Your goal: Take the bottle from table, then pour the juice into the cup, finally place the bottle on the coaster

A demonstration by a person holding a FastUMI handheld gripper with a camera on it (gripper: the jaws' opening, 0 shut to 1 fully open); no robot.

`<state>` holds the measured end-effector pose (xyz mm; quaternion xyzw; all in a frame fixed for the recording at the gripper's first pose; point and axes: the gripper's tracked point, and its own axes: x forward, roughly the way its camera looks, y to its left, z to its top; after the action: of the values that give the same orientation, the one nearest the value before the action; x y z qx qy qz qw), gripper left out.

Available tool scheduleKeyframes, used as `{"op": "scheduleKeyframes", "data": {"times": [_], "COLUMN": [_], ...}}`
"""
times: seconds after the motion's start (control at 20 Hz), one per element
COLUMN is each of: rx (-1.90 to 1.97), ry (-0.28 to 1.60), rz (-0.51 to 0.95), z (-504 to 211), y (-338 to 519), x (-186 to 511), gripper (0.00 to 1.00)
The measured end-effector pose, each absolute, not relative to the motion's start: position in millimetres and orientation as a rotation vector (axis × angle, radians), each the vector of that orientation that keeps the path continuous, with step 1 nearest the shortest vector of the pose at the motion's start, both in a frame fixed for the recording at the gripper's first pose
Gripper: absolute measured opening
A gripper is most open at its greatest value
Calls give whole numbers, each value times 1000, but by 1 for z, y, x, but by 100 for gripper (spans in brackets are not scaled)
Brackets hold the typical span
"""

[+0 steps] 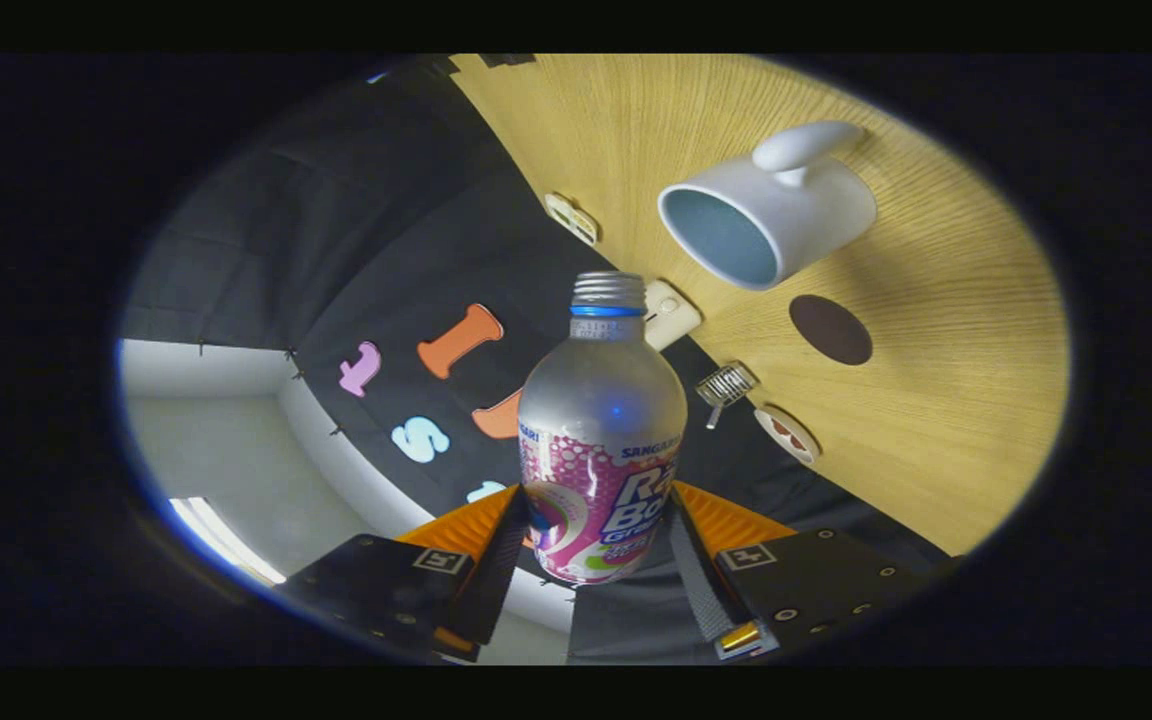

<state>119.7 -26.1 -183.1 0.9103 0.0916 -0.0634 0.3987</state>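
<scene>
Both fingers of the gripper (598, 545) were clamped on the bottle (602, 440), centre frame; its long axis ran straight ahead, mouth aimed short of the cup (771, 215) at upper right, so pouring needed more swing.

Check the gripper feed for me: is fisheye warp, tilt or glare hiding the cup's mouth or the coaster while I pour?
Gripper view: strong fisheye warp, and the whole scene is rolled sideways. The bottle, held between the fingers of the gripper, is sharp, with a small blue glint. The cup, its mouth and the coaster are evenly lit, without glare.
</scene>
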Motion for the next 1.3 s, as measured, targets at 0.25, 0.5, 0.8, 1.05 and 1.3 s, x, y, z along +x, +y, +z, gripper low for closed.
{"op": "scheduleKeyframes", "data": {"times": [0.25, 0.5, 0.8, 1.05, 1.3], "rx": [2162, 1938, 1569, 1286, 881], "ry": [330, 392, 418, 368, 324], "rz": [-211, -197, -197, -194, -138], "z": [-207, -209, -220, -224, -217], "y": [-13, -2, -11, -45, -66], "x": [118, 117, 109, 92, 102], "gripper": [76, 76, 76, 76, 76]}}
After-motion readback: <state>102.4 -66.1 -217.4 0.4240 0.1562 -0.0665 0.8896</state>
